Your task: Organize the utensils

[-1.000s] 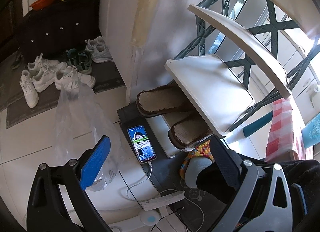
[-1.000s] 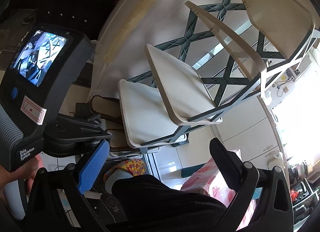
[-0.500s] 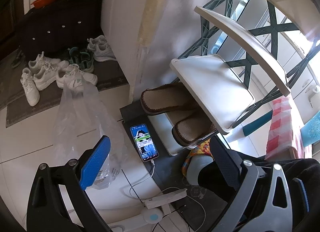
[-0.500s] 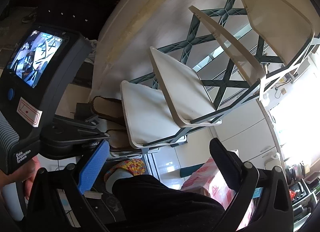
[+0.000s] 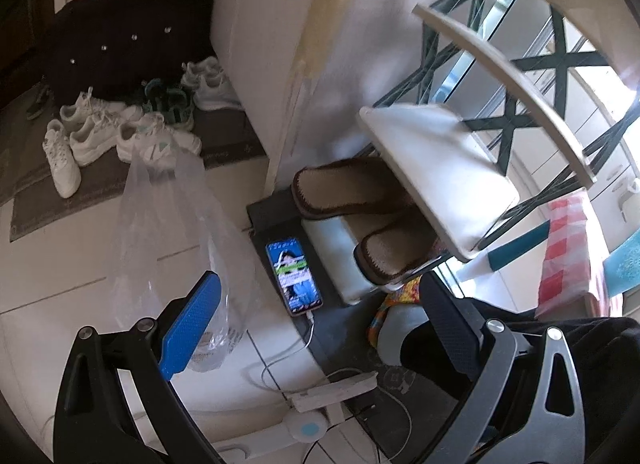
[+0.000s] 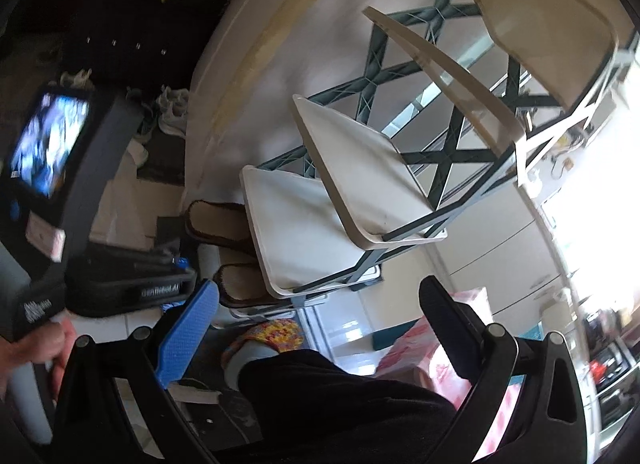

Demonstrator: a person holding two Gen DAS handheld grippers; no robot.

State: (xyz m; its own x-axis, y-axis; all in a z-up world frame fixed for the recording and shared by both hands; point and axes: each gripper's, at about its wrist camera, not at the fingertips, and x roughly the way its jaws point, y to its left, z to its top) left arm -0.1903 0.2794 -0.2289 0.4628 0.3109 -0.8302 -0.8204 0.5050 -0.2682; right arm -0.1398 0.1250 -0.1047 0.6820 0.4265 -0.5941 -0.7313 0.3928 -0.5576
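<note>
**No utensils in sight; sorting not begun**

Both the left gripper and right gripper have their fingers spread wide, holding nothing. No utensils show in either view. The left view's centre holds a phone and slippers on the floor; white shelves fill the right view. By this showing, everything remains to do.

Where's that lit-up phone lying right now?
In the left wrist view, the phone lies screen-up on the dark mat on the floor, between the clear plastic bag on its left and the brown slippers on its right, with a white cable plugged in.
</note>
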